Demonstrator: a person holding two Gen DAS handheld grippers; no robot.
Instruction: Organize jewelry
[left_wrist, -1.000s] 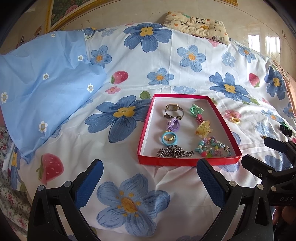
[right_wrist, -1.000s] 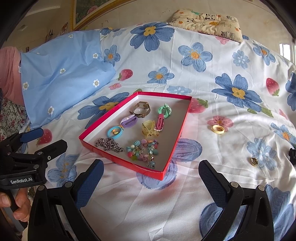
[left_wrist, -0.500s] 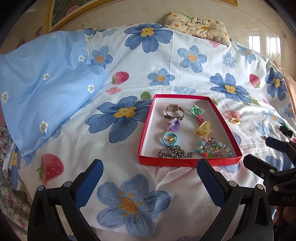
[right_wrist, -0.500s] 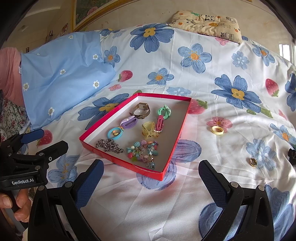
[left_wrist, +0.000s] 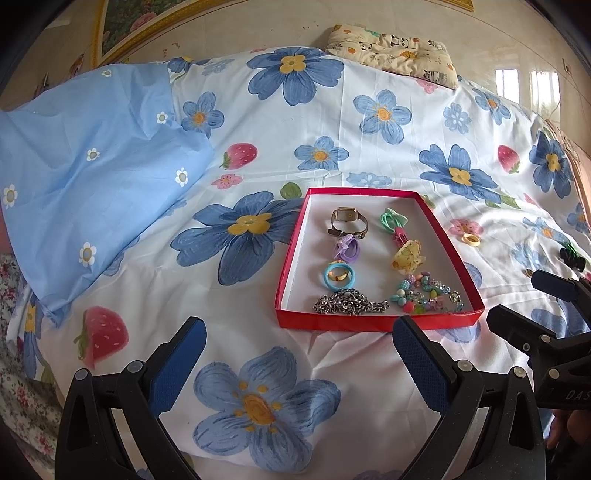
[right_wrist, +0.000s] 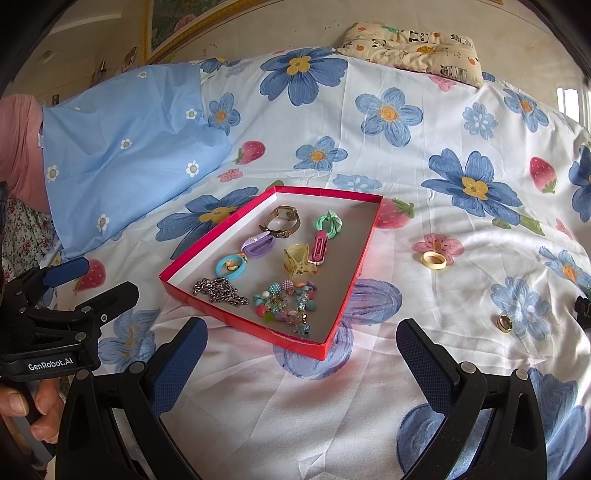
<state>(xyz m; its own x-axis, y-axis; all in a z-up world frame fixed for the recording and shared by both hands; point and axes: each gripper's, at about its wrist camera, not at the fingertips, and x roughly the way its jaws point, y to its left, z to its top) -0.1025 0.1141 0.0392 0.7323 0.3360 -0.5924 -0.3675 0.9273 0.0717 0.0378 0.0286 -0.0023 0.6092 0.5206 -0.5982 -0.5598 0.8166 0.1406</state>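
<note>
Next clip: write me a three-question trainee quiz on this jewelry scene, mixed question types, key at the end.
1. True or false: the silver chain lies inside the red box.
2. Multiple choice: which item lies on the bedsheet, outside the box? A. wristwatch B. cream ring C. beaded bracelet
3. Short answer: is the left gripper or the right gripper holding anything?

Key: 1 true. 2 B; it sits to the right of the box, and a small gold ring lies further right. 3 Neither; both are open and empty, above the sheet short of the box.
</note>
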